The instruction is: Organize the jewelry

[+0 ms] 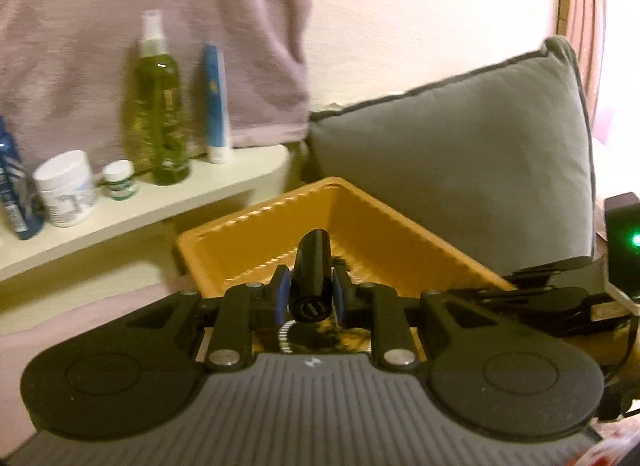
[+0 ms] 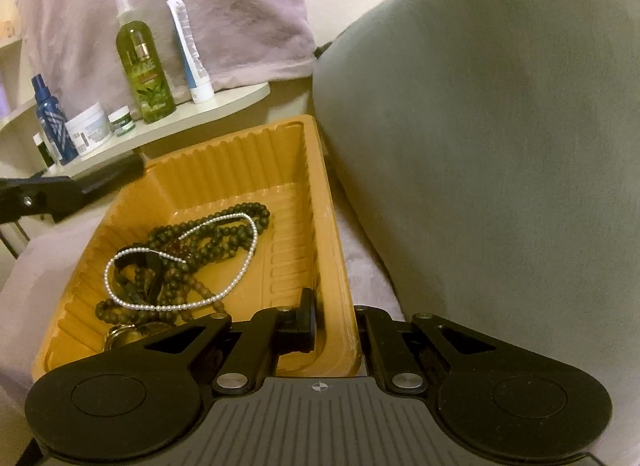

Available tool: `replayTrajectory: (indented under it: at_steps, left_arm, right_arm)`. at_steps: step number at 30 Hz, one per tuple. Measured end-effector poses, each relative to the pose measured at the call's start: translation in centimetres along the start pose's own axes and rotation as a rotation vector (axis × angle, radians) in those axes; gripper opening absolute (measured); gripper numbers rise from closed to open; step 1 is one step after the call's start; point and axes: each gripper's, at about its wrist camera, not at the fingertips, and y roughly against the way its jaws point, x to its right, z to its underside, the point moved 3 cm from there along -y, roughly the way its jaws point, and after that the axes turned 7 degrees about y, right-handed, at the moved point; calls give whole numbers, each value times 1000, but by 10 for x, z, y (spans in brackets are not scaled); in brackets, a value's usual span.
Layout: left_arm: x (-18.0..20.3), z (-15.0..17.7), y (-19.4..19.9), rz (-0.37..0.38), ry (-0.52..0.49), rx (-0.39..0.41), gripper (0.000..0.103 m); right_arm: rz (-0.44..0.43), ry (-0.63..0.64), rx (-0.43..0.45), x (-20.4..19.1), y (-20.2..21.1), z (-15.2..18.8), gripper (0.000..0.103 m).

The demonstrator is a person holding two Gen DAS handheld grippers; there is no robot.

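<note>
Left tongs [image 1: 308, 292] clamp a black tube [image 1: 313, 278] lengthwise right above the tray [image 2: 332, 234], whose wall the right tongs [image 2: 334, 324] pinch.

Pale wall [image 1: 420, 25], white shelf [image 1: 224, 181] of toiletry bottles [image 1: 158, 105], mauve towel [image 1: 100, 25], grey cushion [image 1: 460, 165]

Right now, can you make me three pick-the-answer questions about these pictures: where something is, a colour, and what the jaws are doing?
1. Where do the bead necklaces lie?
A. on the shelf
B. in the tray
C. on the cushion

2. What colour is the tray?
A. orange
B. blue
C. white

3. What is the left gripper doing?
A. hanging open
B. gripping a black tube
C. gripping a jar

Answers: B, they rest on the tray floor. A, its ribbed walls are orange. B, the jaws press the black tube from both sides.
</note>
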Motion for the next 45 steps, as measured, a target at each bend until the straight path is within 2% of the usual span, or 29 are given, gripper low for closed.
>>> replayTrajectory:
  at_steps: [11, 18, 19, 21, 23, 24, 34, 39, 42, 45]
  left_arm:
    - [26, 13, -31, 26, -33, -79, 20]
    - [27, 17, -40, 17, -48, -104, 20]
    - [27, 17, -40, 18, -48, -102, 21]
    - [27, 16, -39, 12, -50, -97, 28]
    - [26, 14, -36, 0, -49, -83, 29]
    - [26, 13, -35, -2, -43, -79, 29]
    - [8, 12, -5, -59, 18, -24, 29]
    - [-8, 20, 19, -115, 87, 6, 36]
    - [-16, 24, 32, -148, 127, 24, 43]
    - [-24, 30, 46, -181, 171, 48, 63]
  right_arm:
    - [-73, -93, 35, 14, 5, 5, 6]
    - [-68, -87, 38, 15, 7, 5, 7]
    - [-67, -86, 38, 15, 7, 5, 8]
    - [-63, -87, 37, 16, 7, 5, 19]
    - [-57, -91, 52, 17, 8, 4, 48]
    - [-56, -93, 61, 18, 10, 4, 52]
    - [-44, -76, 90, 20, 17, 2, 57]
    - [-39, -71, 103, 19, 24, 0, 62]
    - [-32, -64, 108, 17, 28, -1, 65]
    - [-24, -65, 97, 15, 32, -2, 67]
